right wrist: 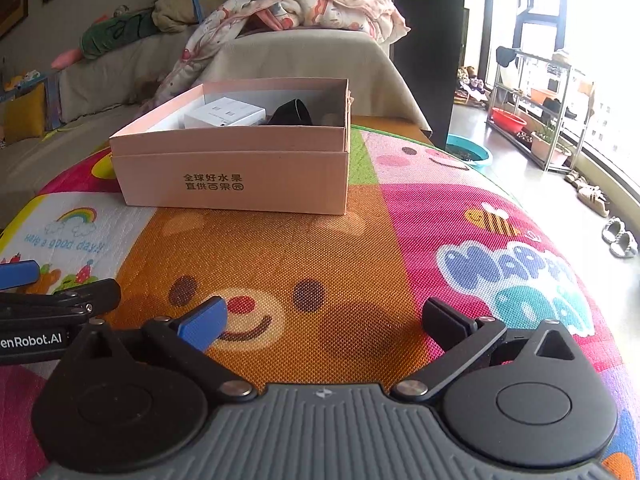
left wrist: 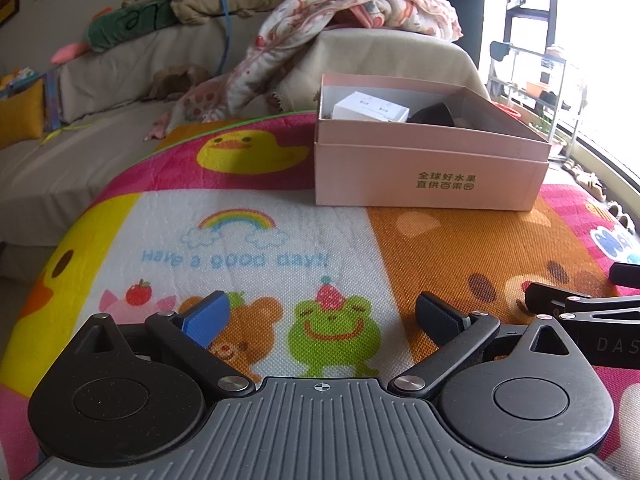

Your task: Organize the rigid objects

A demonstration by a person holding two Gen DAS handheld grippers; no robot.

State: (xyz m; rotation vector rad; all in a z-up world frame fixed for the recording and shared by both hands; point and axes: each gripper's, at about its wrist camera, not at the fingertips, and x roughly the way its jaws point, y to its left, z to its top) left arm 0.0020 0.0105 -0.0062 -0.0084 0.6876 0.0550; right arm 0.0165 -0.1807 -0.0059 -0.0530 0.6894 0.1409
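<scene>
On the far side of the cartoon mat (left wrist: 280,232) sits the pink box (left wrist: 424,168), a white box (left wrist: 370,112) and a dark object (right wrist: 290,114) already inside, while left gripper (left wrist: 322,314) and right gripper (right wrist: 326,318) hover near, fingers apart and empty, so sorting looks finished or between items, and the next move needs another loose object found.

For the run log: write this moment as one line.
left gripper: open, holds nothing | right gripper: open, holds nothing | pink box: on mat, lid off, white box and black item inside
</scene>
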